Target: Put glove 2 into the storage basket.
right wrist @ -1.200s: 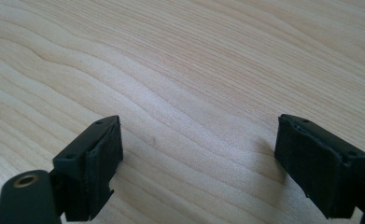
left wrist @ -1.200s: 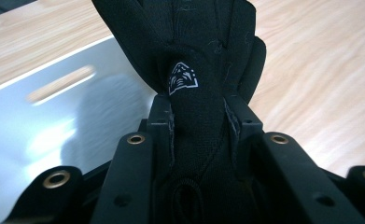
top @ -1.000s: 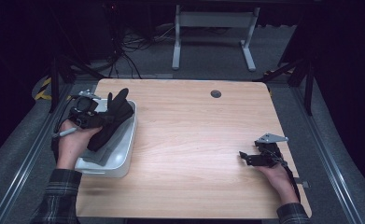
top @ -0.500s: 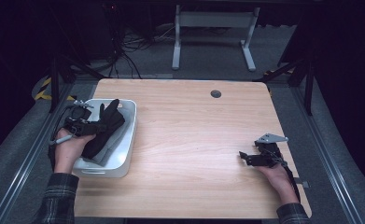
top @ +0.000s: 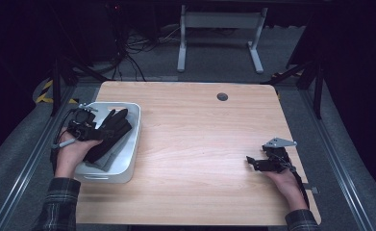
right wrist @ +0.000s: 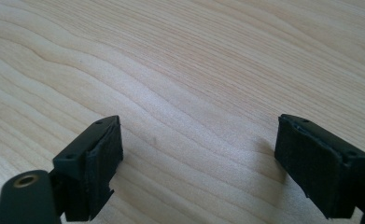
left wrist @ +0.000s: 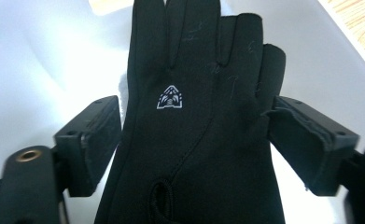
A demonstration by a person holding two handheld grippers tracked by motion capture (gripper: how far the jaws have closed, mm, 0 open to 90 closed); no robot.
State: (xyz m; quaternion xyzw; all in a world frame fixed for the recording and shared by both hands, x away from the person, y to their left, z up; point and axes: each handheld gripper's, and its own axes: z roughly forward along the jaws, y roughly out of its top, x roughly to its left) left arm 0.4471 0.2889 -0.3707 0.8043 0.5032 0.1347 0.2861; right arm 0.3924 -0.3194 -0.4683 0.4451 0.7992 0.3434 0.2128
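Observation:
A black glove [top: 109, 132] with a small white logo lies in the white bin [top: 133, 144] at the table's left. My left gripper [top: 98, 129] sits low in the bin over the glove's cuff end. In the left gripper view the glove [left wrist: 194, 140] lies flat between the two jaws against the bin's white wall [left wrist: 54, 60]. The jaws have just been opening and now stand wide, so my left gripper [left wrist: 194, 119] no longer pinches the fabric. My right gripper [top: 252, 162] rests open near the table's right front, with bare wood between the jaws [right wrist: 199, 135].
A grey piece [top: 107, 161] lies under the glove in the bin. The wooden table [top: 200, 144] has a round cable hole [top: 222, 96] near its far edge. Behind the table stand a metal frame [top: 219, 33] and floor cables [top: 137, 43].
My left gripper sank into the bin with the glove, then its jaws spread and the glove settled flat. The right hand stayed still.

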